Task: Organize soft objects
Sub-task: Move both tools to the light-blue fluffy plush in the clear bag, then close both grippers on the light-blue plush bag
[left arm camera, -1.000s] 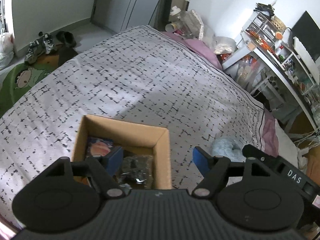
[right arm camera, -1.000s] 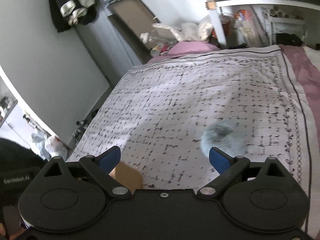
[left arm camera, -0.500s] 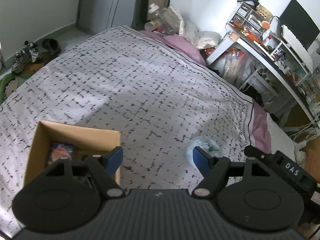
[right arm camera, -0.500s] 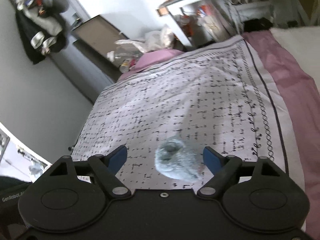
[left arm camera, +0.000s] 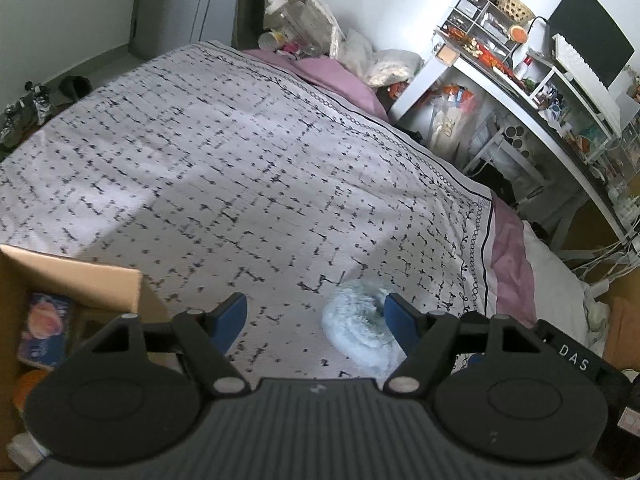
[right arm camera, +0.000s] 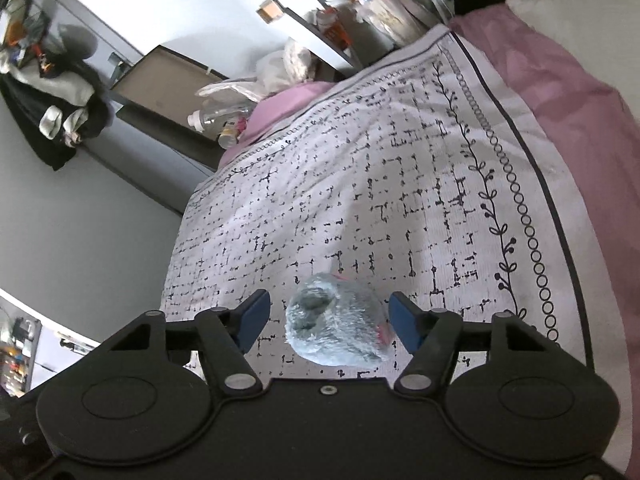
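A fluffy pale-blue soft toy lies on the patterned bedspread; in the right wrist view it sits between my open fingers. My right gripper is open around it, jaws apart from it on both sides. My left gripper is open and empty, with the toy just inside its right finger. An open cardboard box with soft items inside stands at the left. The right gripper's black body shows at lower right.
A cluttered white desk with a monitor stands right of the bed. Pink pillow and bags lie at the bed's far end. Shoes sit on the floor at left. A pink sheet borders the bedspread.
My left gripper has swung right, away from over the box toward the toy. My right gripper has closed in on the toy, which now sits between its fingers.
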`<control>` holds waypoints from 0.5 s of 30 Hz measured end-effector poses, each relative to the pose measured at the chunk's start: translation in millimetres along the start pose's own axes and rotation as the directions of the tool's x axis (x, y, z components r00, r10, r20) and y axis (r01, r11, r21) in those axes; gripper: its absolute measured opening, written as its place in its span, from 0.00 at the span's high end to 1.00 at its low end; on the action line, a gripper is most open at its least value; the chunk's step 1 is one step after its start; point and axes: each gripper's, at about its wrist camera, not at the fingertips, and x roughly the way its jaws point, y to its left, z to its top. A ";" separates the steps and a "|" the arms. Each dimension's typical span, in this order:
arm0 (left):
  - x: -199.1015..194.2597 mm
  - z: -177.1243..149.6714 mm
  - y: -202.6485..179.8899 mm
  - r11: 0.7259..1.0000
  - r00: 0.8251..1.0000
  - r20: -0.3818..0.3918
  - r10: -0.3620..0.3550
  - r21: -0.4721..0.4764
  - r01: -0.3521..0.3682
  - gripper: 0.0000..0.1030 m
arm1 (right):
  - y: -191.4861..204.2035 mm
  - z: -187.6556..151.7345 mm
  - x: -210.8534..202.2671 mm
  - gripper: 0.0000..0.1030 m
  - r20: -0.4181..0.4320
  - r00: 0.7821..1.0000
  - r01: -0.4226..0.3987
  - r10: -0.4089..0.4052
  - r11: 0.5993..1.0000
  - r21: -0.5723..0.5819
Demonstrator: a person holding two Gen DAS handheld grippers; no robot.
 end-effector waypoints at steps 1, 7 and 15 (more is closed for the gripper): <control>4.6 0.2 -2.6 1.000 1.000 -0.002 -0.001 0.002 0.001 0.30 | -1.1 -0.1 2.4 0.38 -0.006 1.000 -0.006 0.006 1.000 0.004; 31.4 1.1 -9.5 1.000 1.000 -0.013 -0.021 -0.019 0.021 0.35 | -8.5 0.6 20.2 0.44 -0.051 0.999 -0.018 0.020 0.999 0.038; 71.9 -0.8 -11.5 0.997 0.996 -0.064 -0.060 -0.058 0.056 0.56 | -19.3 1.6 45.2 0.49 -0.095 0.995 -0.007 0.015 0.996 0.089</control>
